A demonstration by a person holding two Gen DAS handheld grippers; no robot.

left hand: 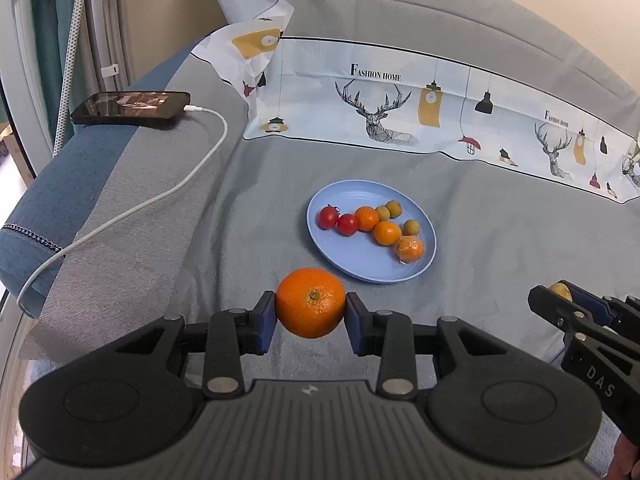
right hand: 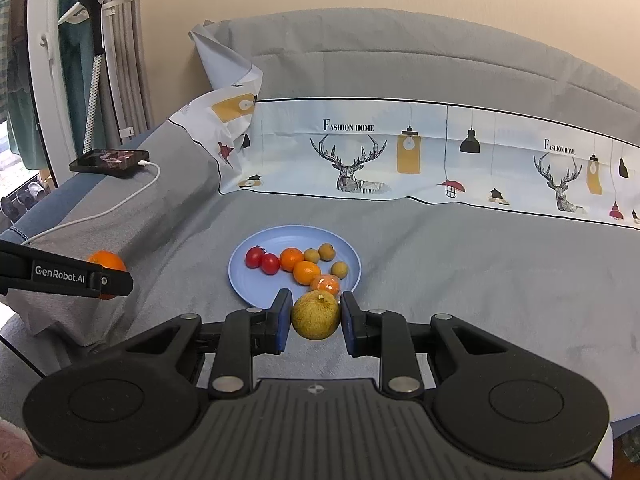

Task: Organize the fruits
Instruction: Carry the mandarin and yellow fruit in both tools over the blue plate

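Note:
My left gripper (left hand: 311, 314) is shut on a large orange (left hand: 310, 302), held in front of the blue plate (left hand: 332, 266). My right gripper (right hand: 316, 322) is shut on a yellow-green fruit (right hand: 316, 315), just before the plate's (right hand: 244, 280) near rim. The plate lies on the grey sofa cover and holds two red tomatoes (left hand: 337, 220), small oranges (left hand: 386, 233), one wrapped in plastic (left hand: 410, 249), and small yellow-green fruits (left hand: 394, 209). The right gripper shows at the right edge of the left wrist view (left hand: 560, 300); the left gripper and its orange (right hand: 107, 262) show at the left of the right wrist view.
A phone (left hand: 130, 107) with a white charging cable (left hand: 160, 196) lies on the sofa arm at left. A printed cloth with deer (left hand: 400, 112) runs along the sofa back. A curtain and a stand are at far left.

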